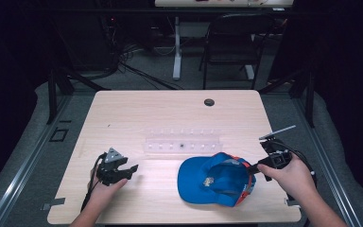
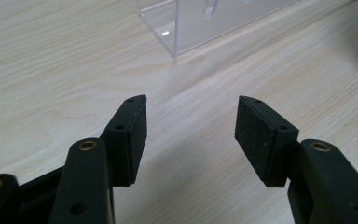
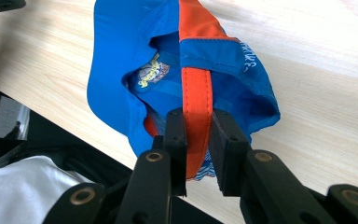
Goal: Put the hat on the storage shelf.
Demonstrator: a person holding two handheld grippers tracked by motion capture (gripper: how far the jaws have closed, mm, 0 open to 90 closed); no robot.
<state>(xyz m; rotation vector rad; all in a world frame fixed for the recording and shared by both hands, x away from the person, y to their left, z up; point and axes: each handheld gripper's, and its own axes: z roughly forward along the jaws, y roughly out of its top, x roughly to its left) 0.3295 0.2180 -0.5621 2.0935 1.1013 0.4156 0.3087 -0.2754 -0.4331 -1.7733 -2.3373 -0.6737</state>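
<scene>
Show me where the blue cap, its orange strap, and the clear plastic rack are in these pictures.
blue cap (image 1: 194, 176): high view, on the blue brim at its left side.
orange strap (image 3: 196, 93): right gripper view, on the strap just above the closed jaws.
clear plastic rack (image 2: 191, 28): left gripper view, on its transparent near wall.

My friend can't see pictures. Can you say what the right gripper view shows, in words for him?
The right tool pinches the orange strap of a blue cap that lies upside down on a light wooden table. A small colourful patch shows inside the cap.
</scene>
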